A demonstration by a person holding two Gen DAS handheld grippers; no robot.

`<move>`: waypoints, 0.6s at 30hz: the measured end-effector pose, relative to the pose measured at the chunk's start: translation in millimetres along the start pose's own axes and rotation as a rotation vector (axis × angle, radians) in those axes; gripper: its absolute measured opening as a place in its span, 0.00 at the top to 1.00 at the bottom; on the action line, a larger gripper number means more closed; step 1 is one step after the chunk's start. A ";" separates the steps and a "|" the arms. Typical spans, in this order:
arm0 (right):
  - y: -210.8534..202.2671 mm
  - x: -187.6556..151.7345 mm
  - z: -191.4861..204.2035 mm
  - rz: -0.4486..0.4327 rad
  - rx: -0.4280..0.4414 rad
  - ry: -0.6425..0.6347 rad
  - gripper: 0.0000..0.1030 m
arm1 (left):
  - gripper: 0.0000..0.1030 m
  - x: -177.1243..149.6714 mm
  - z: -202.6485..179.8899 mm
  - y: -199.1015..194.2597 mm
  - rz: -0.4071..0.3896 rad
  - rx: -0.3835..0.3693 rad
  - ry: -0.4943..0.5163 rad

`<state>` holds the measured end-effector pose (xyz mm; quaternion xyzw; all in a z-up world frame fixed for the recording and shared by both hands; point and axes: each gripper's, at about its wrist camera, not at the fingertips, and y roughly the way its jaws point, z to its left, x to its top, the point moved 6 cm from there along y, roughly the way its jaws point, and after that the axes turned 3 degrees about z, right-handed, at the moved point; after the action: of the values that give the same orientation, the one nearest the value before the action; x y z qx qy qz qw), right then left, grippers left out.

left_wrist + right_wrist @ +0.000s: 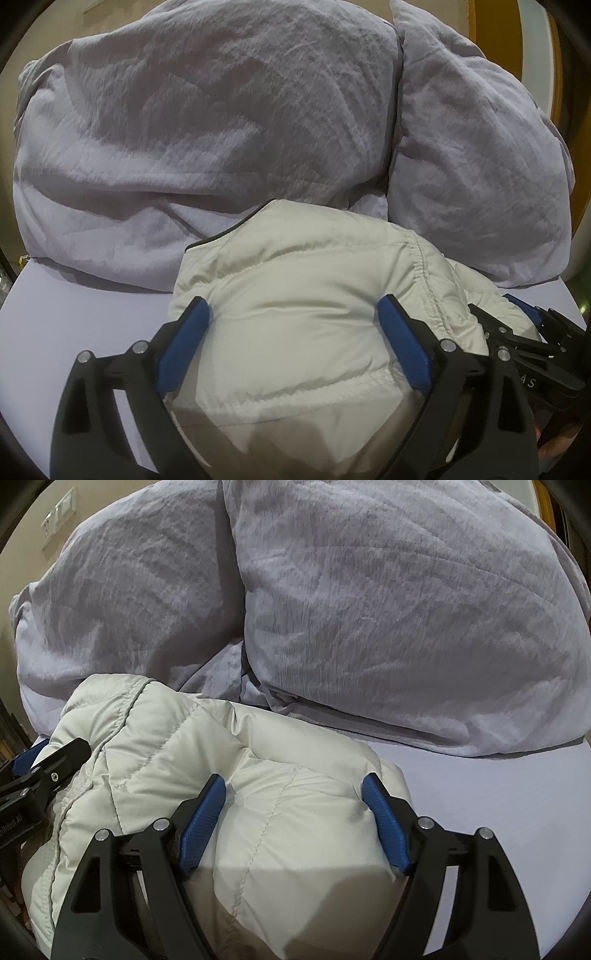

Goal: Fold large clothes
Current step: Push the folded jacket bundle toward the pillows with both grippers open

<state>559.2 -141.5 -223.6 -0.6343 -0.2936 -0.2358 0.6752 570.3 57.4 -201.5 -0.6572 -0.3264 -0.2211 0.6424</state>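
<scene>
The left gripper (293, 314) is built of matte black plastic arms with triangular cut-outs and round silver pivot pins at each joint. Its fingers (404, 345) carry ribbed blue pads on their inner faces. The right gripper (293, 792) is the same build: black linkage, silver pins, and textured blue pads on its fingers (202, 829). Beside the left gripper, the other unit's black body shows small screws and white lettering, too partial to read.
</scene>
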 end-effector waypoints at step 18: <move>8.1 5.5 1.1 0.022 -0.017 -0.013 0.22 | 0.08 -1.2 -0.5 8.2 0.020 -0.027 -0.017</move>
<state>568.7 -139.4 -225.6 -0.6446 -0.2891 -0.2265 0.6705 575.4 57.0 -208.0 -0.6707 -0.3221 -0.2136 0.6330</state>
